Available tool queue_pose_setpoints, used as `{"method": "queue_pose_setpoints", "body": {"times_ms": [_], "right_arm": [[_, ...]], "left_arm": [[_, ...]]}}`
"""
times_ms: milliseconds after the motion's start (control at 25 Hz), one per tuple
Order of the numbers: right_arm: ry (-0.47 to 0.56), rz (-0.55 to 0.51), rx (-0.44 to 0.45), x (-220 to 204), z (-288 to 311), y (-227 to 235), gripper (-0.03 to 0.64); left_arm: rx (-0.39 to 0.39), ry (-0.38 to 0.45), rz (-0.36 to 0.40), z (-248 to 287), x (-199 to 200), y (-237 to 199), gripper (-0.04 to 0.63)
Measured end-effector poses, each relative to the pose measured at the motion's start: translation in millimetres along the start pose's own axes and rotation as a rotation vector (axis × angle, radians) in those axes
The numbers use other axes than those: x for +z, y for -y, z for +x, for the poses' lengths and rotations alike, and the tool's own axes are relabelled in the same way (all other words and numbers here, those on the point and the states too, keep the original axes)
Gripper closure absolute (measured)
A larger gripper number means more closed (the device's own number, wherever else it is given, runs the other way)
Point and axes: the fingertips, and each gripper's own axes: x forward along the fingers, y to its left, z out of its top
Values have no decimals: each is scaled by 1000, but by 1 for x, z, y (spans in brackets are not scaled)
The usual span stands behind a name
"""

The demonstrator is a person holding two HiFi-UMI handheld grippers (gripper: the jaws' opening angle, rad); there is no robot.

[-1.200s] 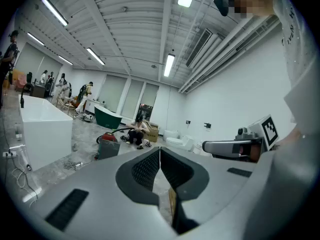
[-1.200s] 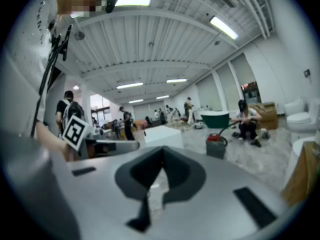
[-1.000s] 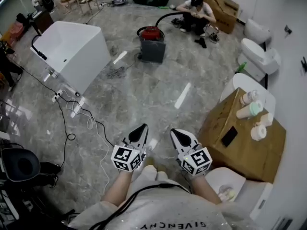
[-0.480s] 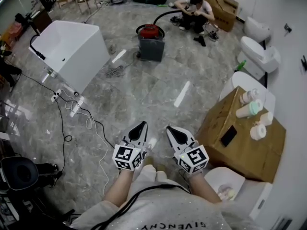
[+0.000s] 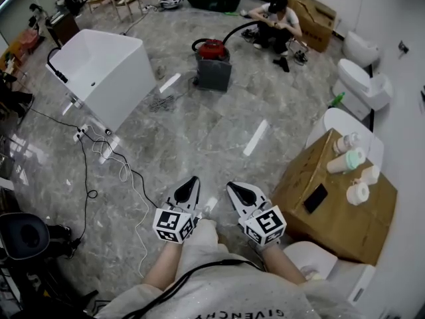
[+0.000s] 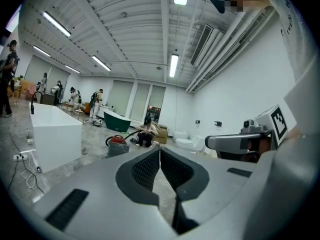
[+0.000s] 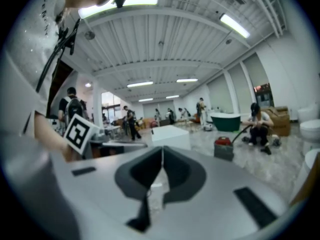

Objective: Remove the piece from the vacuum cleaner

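Hardly anything has moved in the past second: the right gripper (image 5: 232, 186) has edged slightly nearer the left gripper (image 5: 192, 180), and the scene sits a touch differently in the head view.

Grey marble floor (image 5: 219, 131) stretches ahead of both pairs of jaws. A white bathtub (image 5: 99, 68) stands ahead and well to the left of the left jaws. A cardboard box (image 5: 339, 211) sits near the right jaws, on their right, with bottles and a dark phone (image 5: 316, 198) on top. The vacuum cleaner (image 5: 212, 64), a red top on a grey body, stands on the floor well ahead of both jaws, roughly in line with the gap between the two grippers. Its black hose (image 5: 232, 30) arcs away toward a person (image 5: 275, 18) sitting on the floor beyond it. Which part of the vacuum is the piece to take off cannot be told from this far away.

Both forearms reach forward from the body, each hand behind its marker cube. The grippers lie side by side, apart, pointing ahead close to level, their tips angled slightly toward each other. In each gripper view the jaws are clenched tip to tip with nothing between them.
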Motion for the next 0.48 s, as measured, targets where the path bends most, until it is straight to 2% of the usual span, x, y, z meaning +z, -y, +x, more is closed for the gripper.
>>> {"method": "queue_pose_setpoints", "body": {"times_ms": [160, 320, 480], "right_arm": [[-25, -3, 12, -4, 11, 12, 603], [-40, 8, -27, -3, 36, 45, 602], [-55, 21, -52, 11, 73, 78, 602]], "left_arm": [[0, 0, -3, 22, 1, -10, 571], [-44, 12, 26, 62, 12, -22, 571], [-66, 3, 5, 106, 26, -50, 571]]}}
